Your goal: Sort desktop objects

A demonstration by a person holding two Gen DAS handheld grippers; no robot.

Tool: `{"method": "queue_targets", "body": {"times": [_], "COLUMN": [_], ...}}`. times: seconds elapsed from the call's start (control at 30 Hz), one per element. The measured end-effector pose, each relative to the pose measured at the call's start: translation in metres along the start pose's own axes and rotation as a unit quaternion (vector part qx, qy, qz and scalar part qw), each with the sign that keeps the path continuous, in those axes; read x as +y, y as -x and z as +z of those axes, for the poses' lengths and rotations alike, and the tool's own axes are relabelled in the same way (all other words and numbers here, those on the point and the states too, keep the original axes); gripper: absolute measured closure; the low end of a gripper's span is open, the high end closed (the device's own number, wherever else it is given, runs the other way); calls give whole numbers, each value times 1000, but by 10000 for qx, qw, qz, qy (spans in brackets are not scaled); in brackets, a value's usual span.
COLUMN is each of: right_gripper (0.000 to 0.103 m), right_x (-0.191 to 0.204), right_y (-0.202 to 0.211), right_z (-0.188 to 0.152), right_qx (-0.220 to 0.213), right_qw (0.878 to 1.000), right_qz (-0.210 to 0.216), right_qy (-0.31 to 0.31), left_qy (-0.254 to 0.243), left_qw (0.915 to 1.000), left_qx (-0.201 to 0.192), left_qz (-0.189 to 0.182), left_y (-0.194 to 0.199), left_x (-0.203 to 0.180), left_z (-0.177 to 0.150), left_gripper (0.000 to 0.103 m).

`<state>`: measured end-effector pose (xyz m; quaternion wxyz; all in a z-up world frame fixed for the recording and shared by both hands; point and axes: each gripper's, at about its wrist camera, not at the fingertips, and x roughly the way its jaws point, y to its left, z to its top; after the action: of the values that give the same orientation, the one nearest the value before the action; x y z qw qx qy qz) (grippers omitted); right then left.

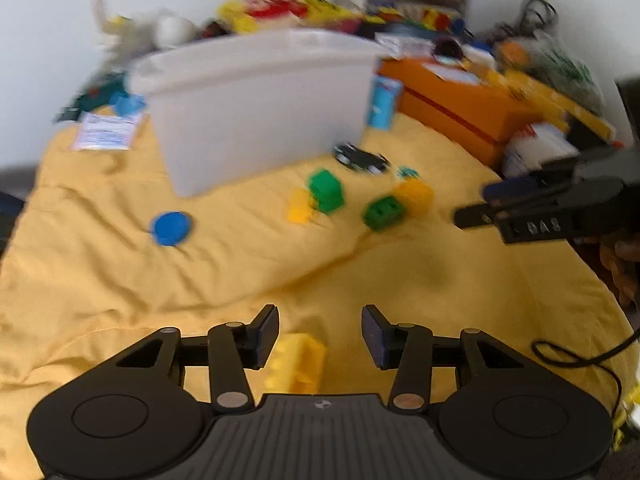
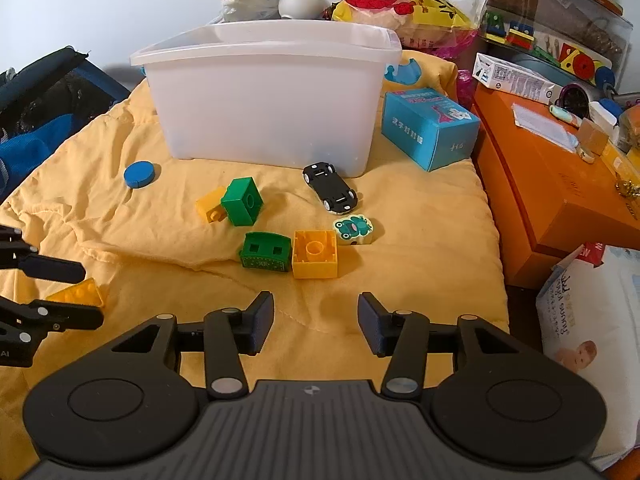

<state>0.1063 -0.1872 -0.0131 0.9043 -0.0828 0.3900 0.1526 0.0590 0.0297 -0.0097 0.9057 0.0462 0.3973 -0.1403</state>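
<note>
My left gripper (image 1: 320,336) stands open low over the yellow blanket (image 1: 120,280). A yellow brick (image 1: 298,364) lies between its fingers, close to the left pad and clear of the right one. In the right wrist view this gripper (image 2: 91,293) straddles the same brick (image 2: 82,292). My right gripper (image 2: 316,320) is open with nothing in it, just short of a yellow square brick (image 2: 315,254) and a green windowed block (image 2: 266,257). Farther off lie a green brick (image 2: 242,201), a small yellow brick (image 2: 210,204), a frog block (image 2: 353,230), a black toy car (image 2: 330,188) and a blue disc (image 2: 139,174).
A white plastic bin (image 2: 264,100) stands on the blanket behind the toys, a blue carton (image 2: 428,128) to its right. An orange box (image 2: 552,184) with clutter on top borders the right side. A nappy pack (image 2: 592,332) sits near right, a dark bag (image 2: 40,120) at left.
</note>
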Motion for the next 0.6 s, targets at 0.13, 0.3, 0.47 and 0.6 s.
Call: {"method": "queue_targets", "body": {"times": [0.13,0.3,0.47,0.6], "right_gripper": [49,49,49,49], "right_x": [-4,-3,0,3], "right_y": [1,0,0,-1], "right_z": [-3,-6,-7,-5], "right_qx": [-20,48,60,44], "right_qw": [10000,10000,10000,10000], "right_qz": [-82,-73,-43,-50], "right_qy": [-49,-44,-16,34], "left_qy": [660,676,-160,-779], "left_qw": [9975,9958,9991,9966], "left_qx": [248,363,313,260], "left_qz": [-58,-498,-243,-4], "left_y": [-6,-11,-13,-15], "left_x": [32,35,-2,-27], "left_z": [-9,-17,-24,-33], "left_gripper": [56,61,75,76]}}
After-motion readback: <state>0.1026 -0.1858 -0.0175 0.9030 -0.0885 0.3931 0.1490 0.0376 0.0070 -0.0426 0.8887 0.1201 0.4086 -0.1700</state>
